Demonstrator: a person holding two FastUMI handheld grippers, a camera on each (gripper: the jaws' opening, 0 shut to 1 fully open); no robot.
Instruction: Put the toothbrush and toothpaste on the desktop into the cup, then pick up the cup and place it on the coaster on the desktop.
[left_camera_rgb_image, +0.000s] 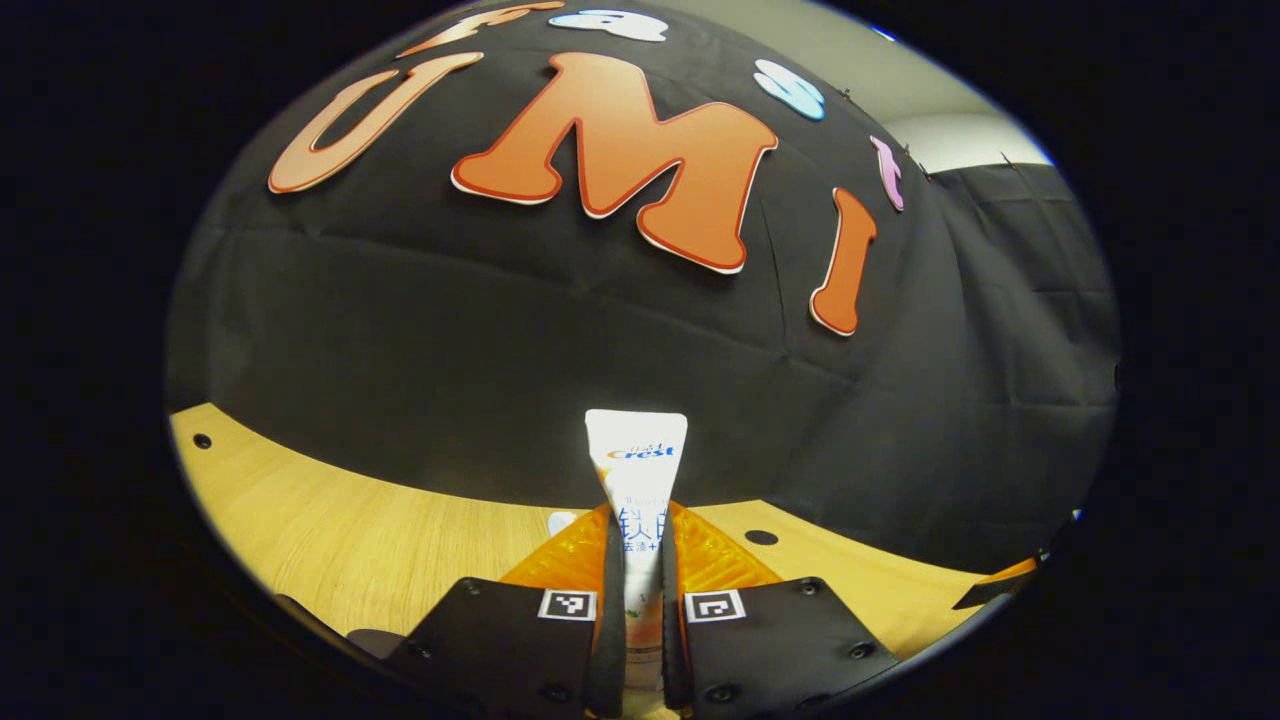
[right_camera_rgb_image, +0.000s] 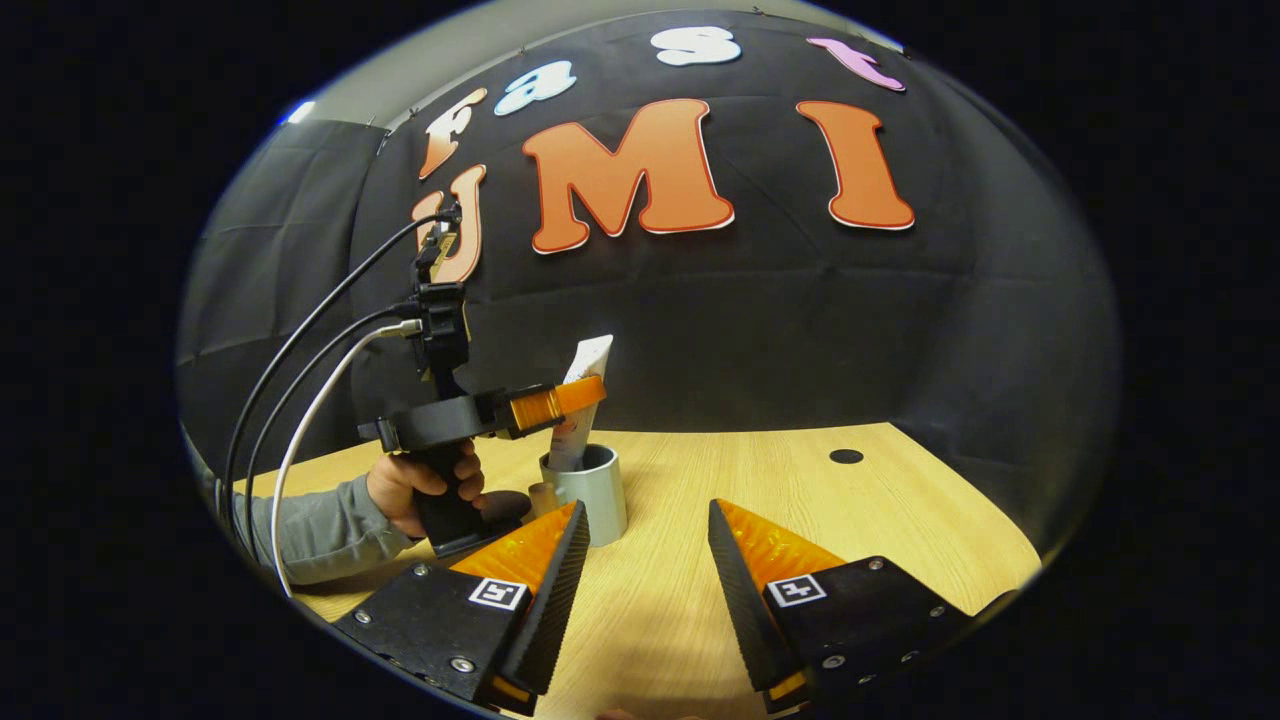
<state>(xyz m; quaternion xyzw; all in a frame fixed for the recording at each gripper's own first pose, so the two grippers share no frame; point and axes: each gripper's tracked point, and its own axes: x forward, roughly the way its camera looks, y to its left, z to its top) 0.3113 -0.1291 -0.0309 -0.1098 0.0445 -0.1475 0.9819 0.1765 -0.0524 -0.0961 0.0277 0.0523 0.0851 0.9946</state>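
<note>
Fingers on my left gripper (left_camera_rgb_image: 637, 620) are clamped on the toothpaste (left_camera_rgb_image: 636, 470), both pressing its sides w/ the tube standing upright between them, flat crimped end up against the booth wall. From the right gripper view I see that same left gripper (right_camera_rgb_image: 585, 392) farther off, held by a hand (right_camera_rgb_image: 420, 490) in a grey sleeve (right_camera_rgb_image: 310, 530), cables (right_camera_rgb_image: 300, 400) trailing up and back from it. Toothpaste (right_camera_rgb_image: 585, 385) there leans a bit, its lower end down inside the cup (right_camera_rgb_image: 595, 495), upper end sticking well above the rim. Cup is grey, upright on the wooden desktop (right_camera_rgb_image: 800, 500), just beyond my right gripper's left finger. Right gripper (right_camera_rgb_image: 640, 590) has its fingers spread wide apart, nothing between them but bare desktop, hovering low near the cup. Small brownish thing just left of the cup base, touching or nearly so; can't tell what it is. Dark round hole (right_camera_rgb_image: 846, 456) in the desktop off to the right, well apart from the cup.
</note>
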